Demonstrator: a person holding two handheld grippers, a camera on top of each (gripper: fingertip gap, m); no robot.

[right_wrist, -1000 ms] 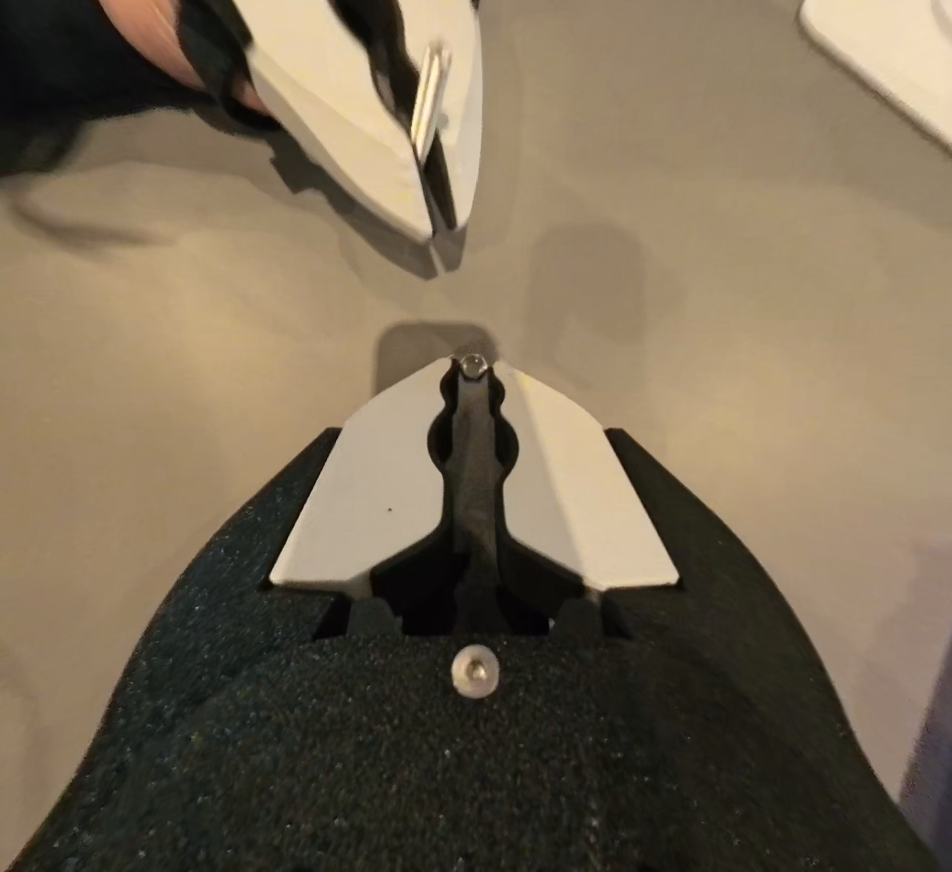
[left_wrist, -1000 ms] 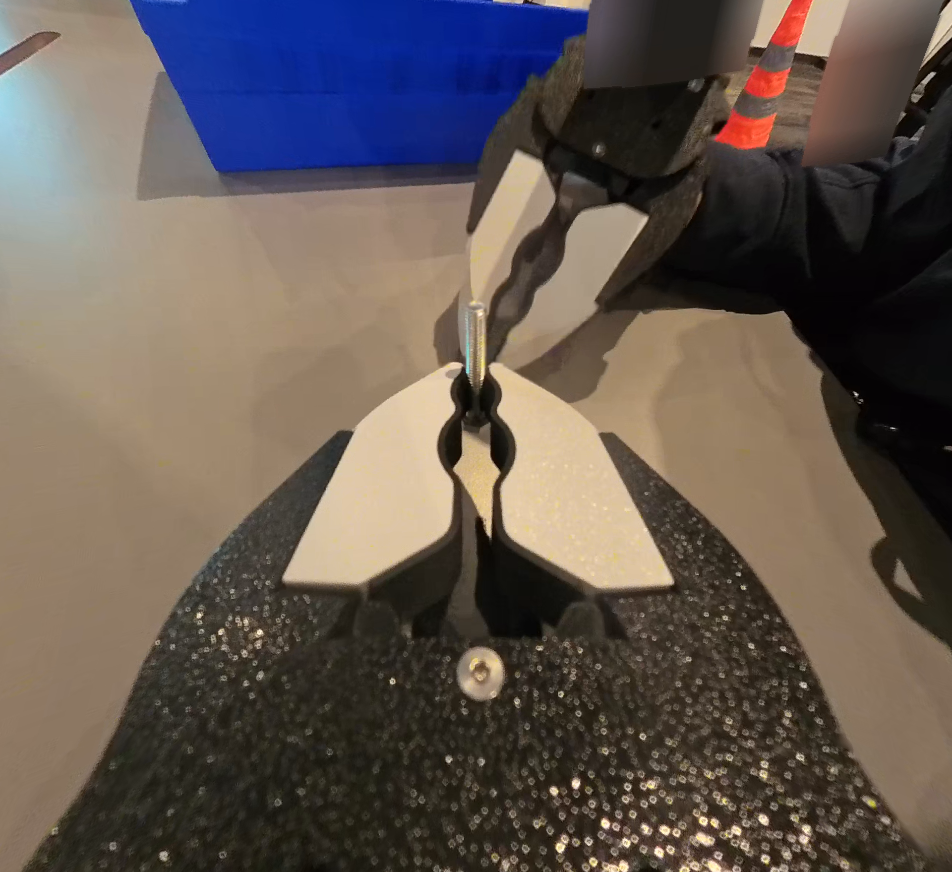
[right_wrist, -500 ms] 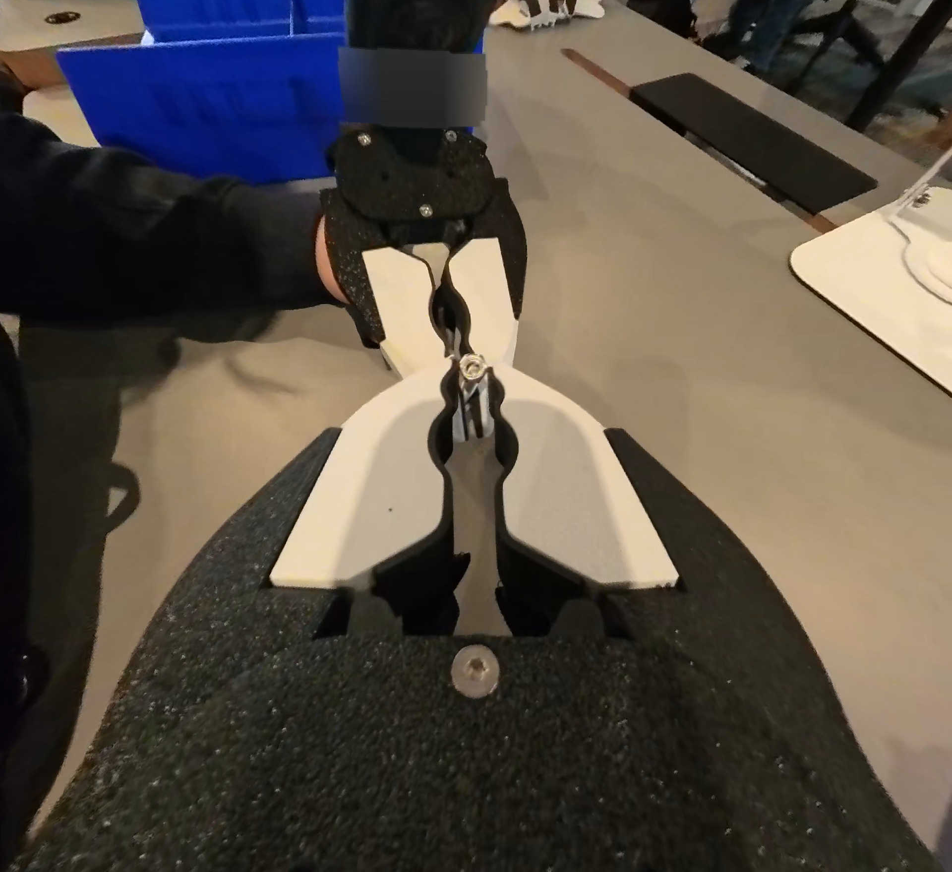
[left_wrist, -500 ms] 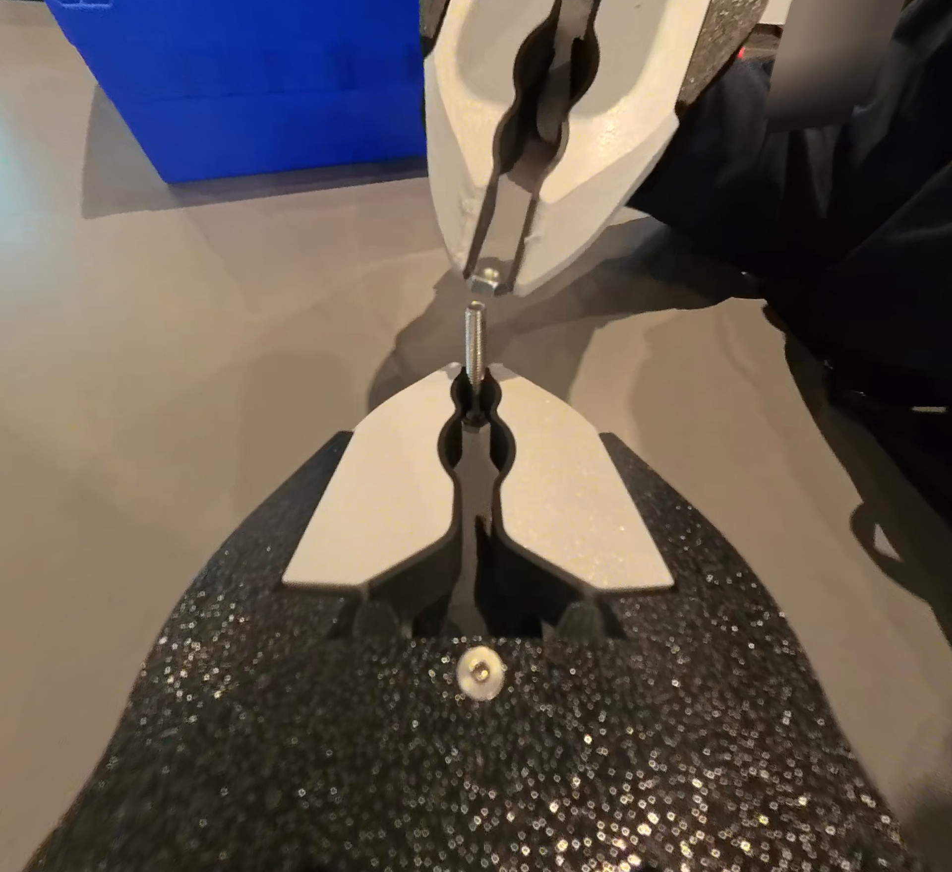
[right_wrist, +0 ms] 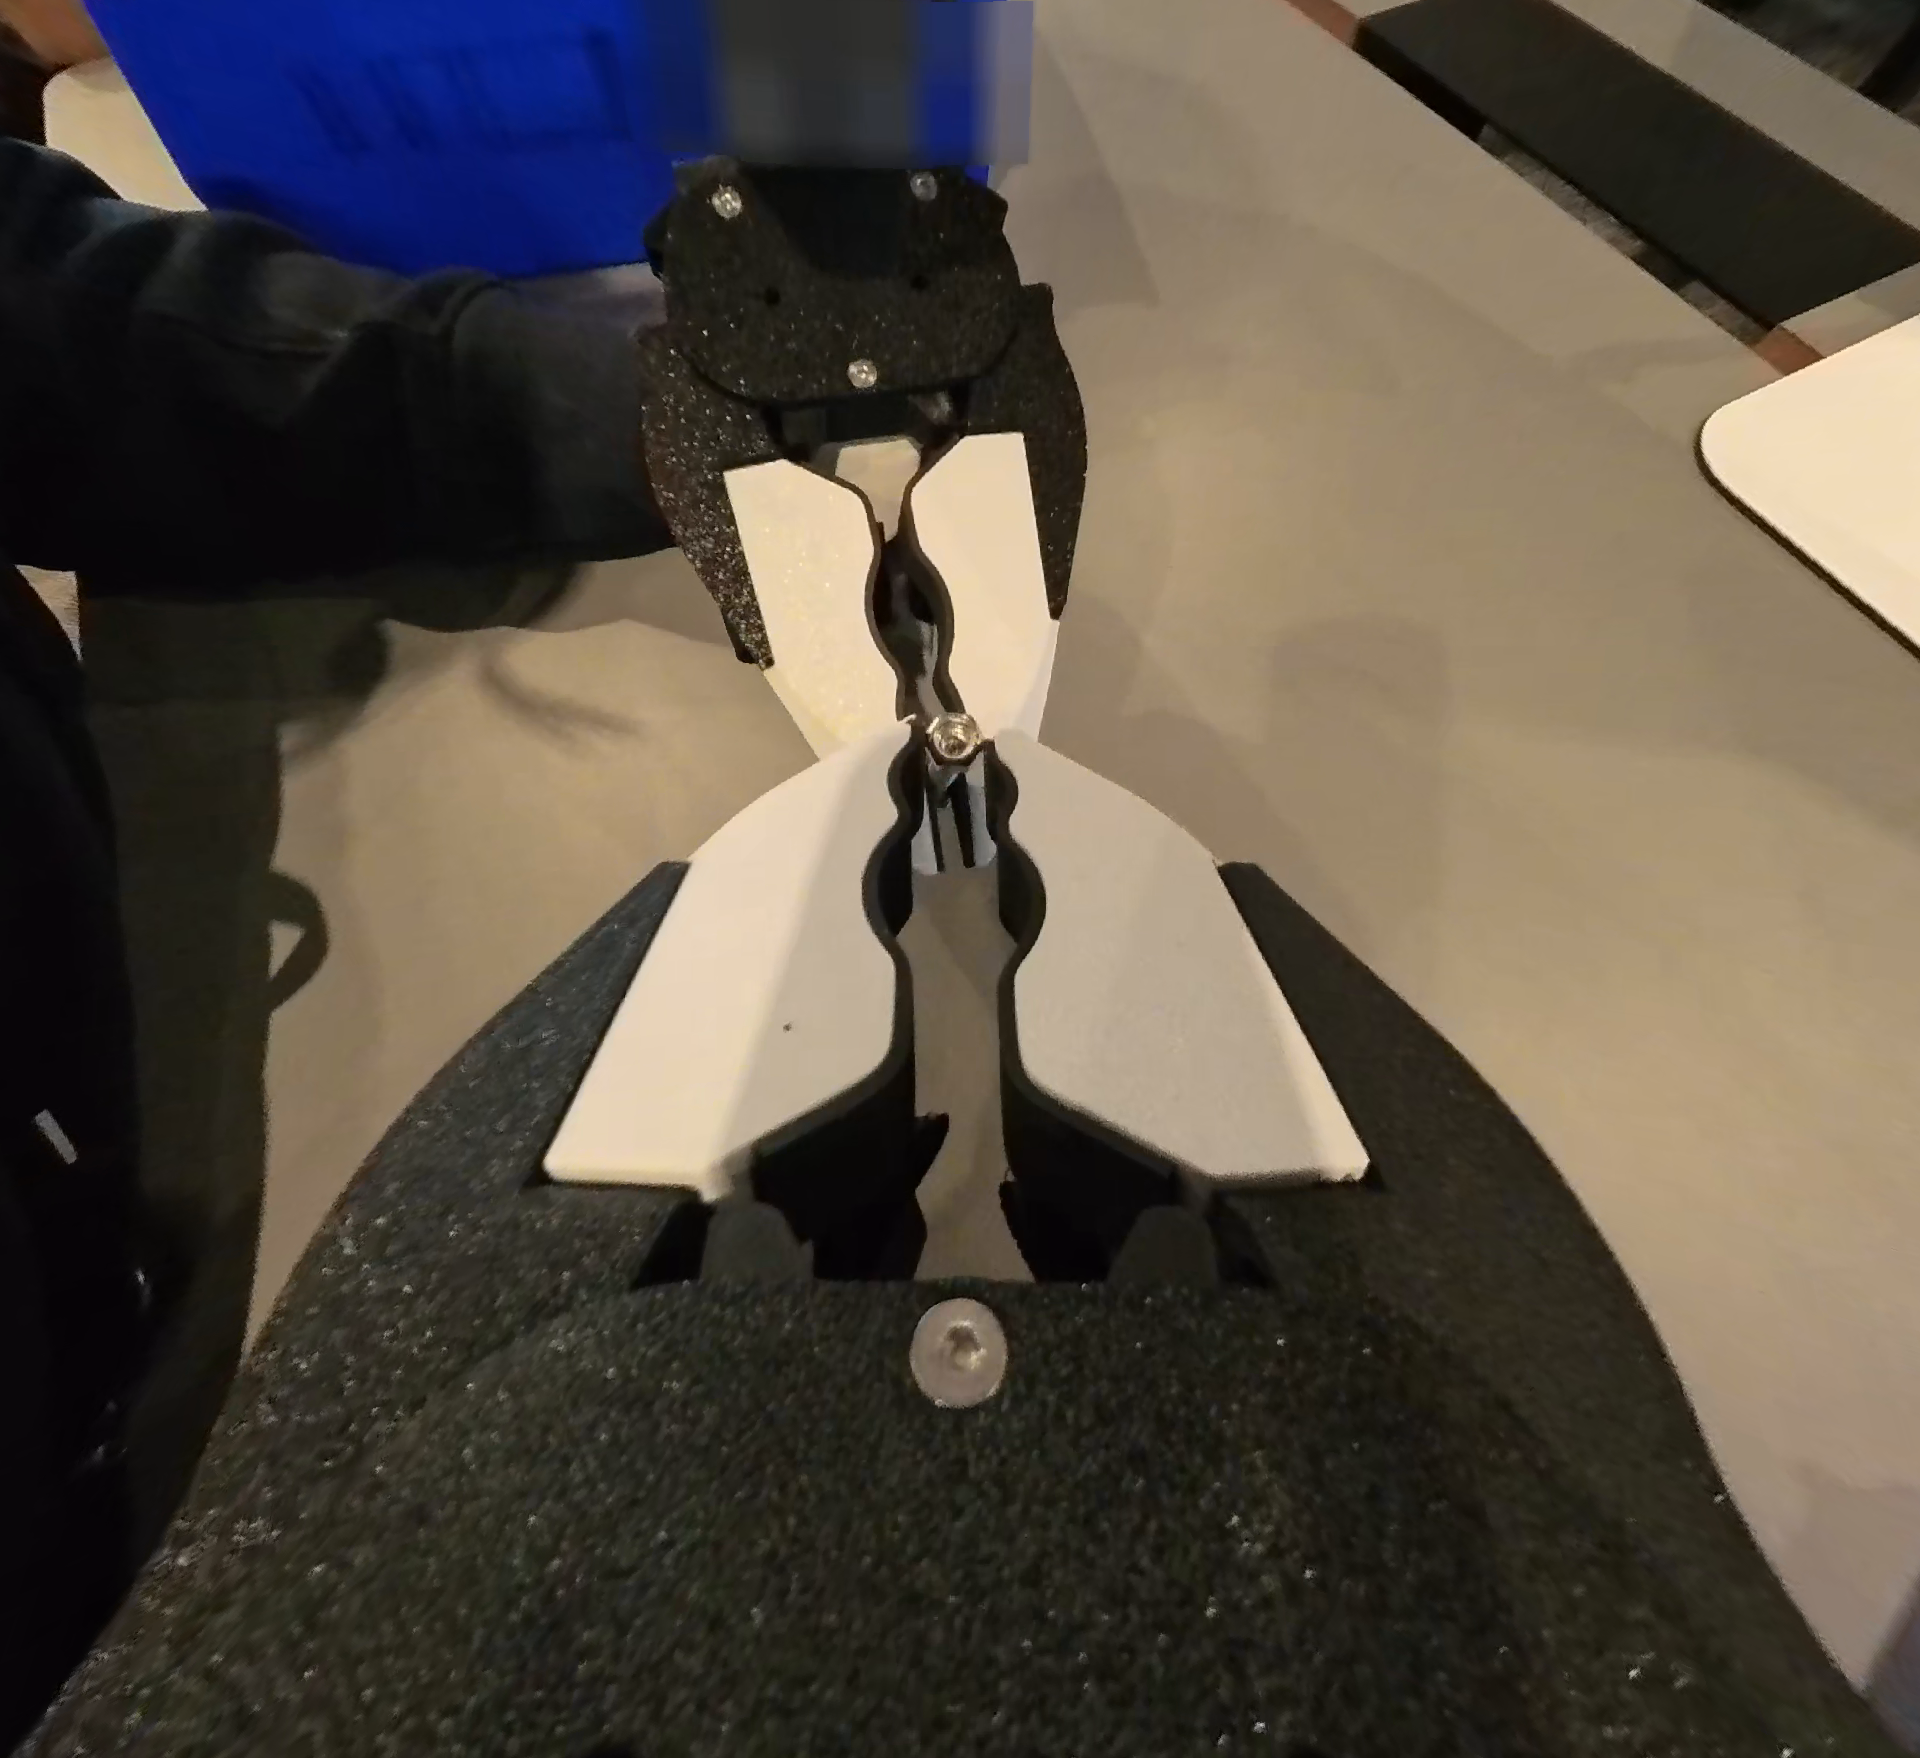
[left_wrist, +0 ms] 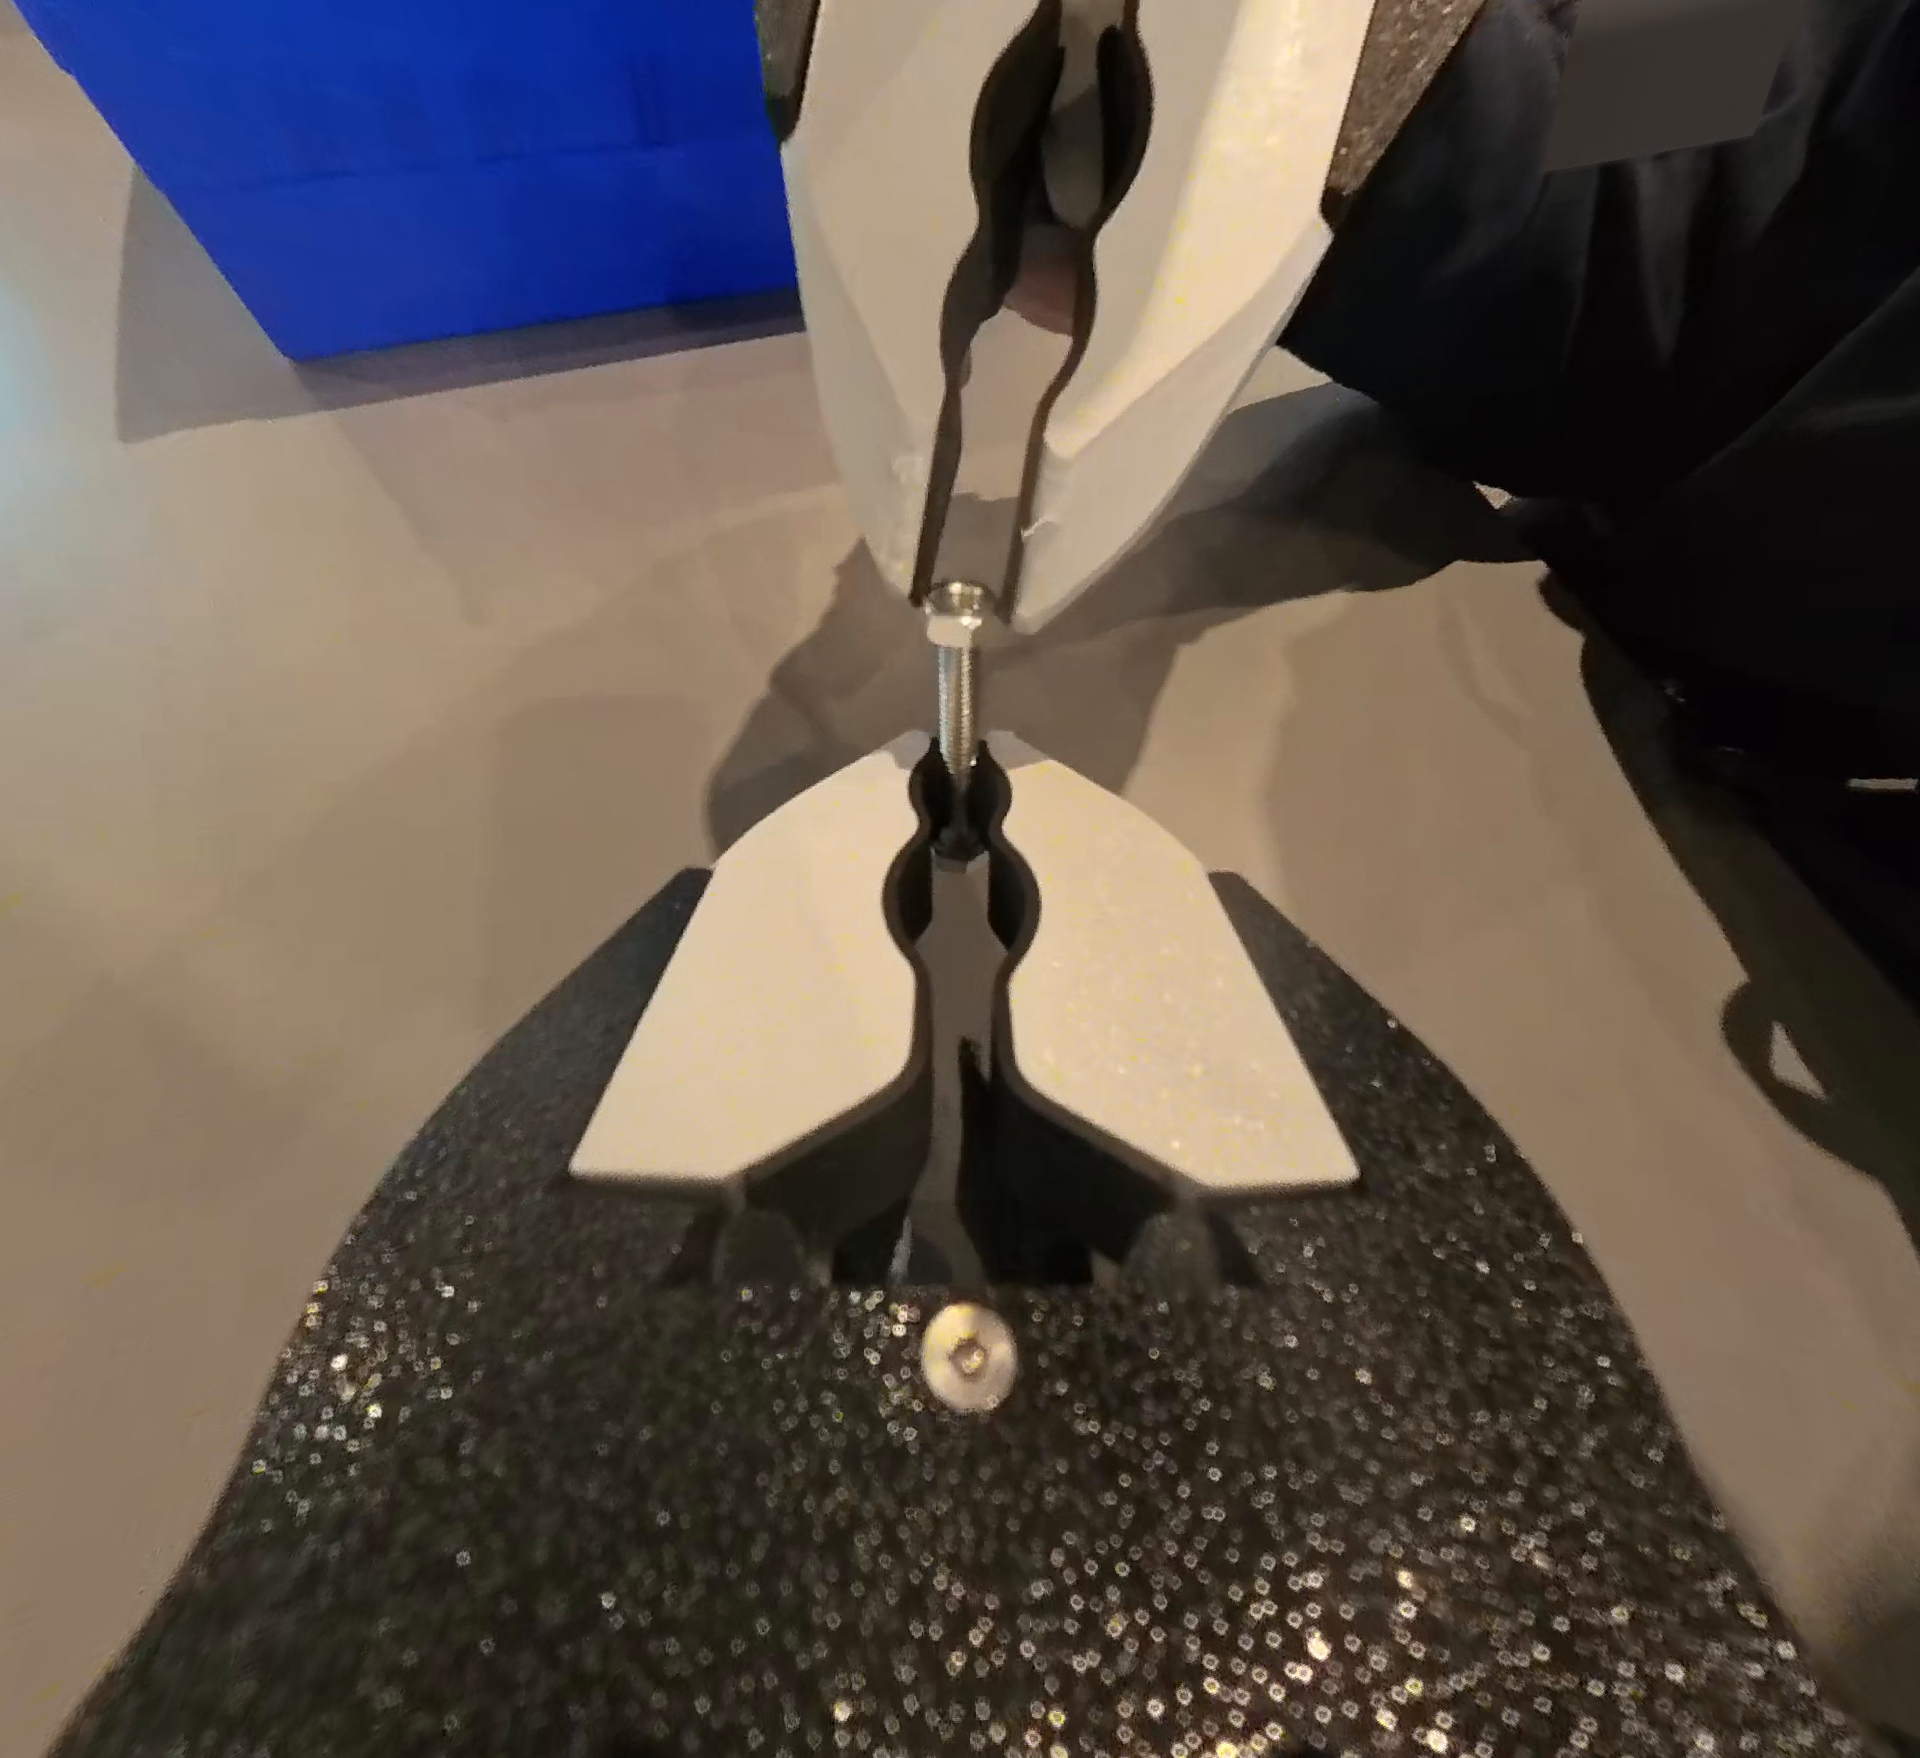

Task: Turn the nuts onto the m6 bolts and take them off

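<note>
My left gripper (left_wrist: 958, 768) is shut on the head end of a silver M6 bolt (left_wrist: 956, 695), whose threaded shaft points away from it. My right gripper (right_wrist: 951, 740) is shut on a silver hex nut (right_wrist: 952, 738). In the left wrist view the right gripper (left_wrist: 961, 612) comes down from above and the nut (left_wrist: 961, 615) sits on the tip of the bolt. In the right wrist view the left gripper (right_wrist: 940, 721) faces mine tip to tip just behind the nut. The bolt is mostly hidden there.
A blue plastic bin (left_wrist: 416, 98) stands on the grey table (left_wrist: 364, 669) behind the grippers; it also shows in the right wrist view (right_wrist: 416, 98). A black mat (right_wrist: 1662, 150) and a white board (right_wrist: 1829, 461) lie to the right. Dark sleeves hold both grippers. About 4 centimetres separates my left fingertips from my right.
My right gripper swung from beside the bolt to face my left gripper and brought the nut down onto the bolt's tip. My left gripper kept hold of the bolt.
</note>
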